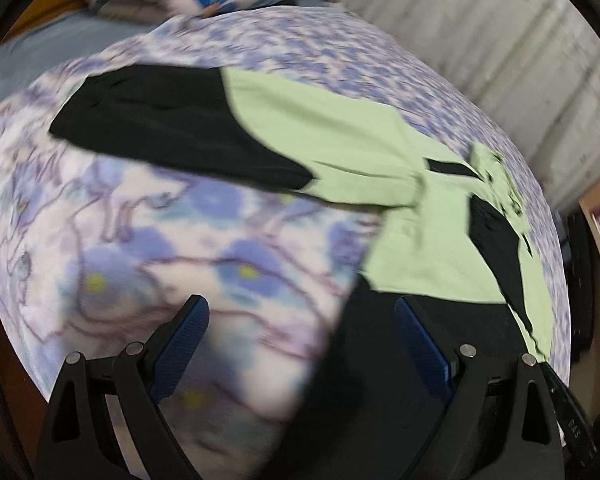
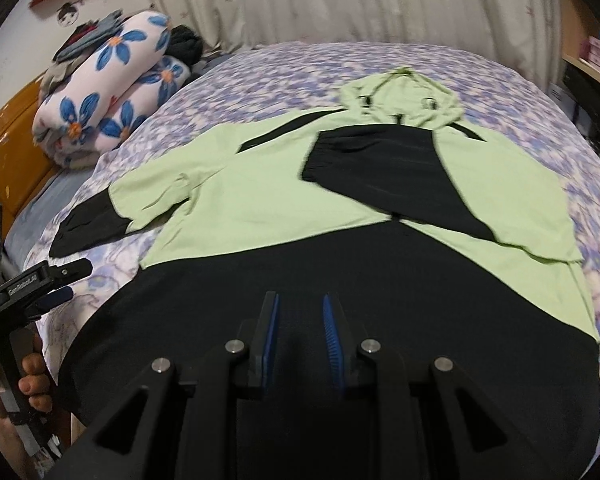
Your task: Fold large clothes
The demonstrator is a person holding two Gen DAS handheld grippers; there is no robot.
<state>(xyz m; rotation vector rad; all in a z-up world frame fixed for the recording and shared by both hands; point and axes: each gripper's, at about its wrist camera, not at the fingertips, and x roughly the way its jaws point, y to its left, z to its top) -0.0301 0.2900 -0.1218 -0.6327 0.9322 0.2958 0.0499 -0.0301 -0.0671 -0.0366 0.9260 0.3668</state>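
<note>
Hoodie (image 2: 268, 200) flat beneath right gripper (image 2: 300, 320); unheld

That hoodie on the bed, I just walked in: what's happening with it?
A person with tongs in each hand is folding the green-and-black hoodie on the floral bedspread. One sleeve is already folded across the chest; the other sleeve lies spread out. Left tongs and right tongs are open, holding nothing.
</note>
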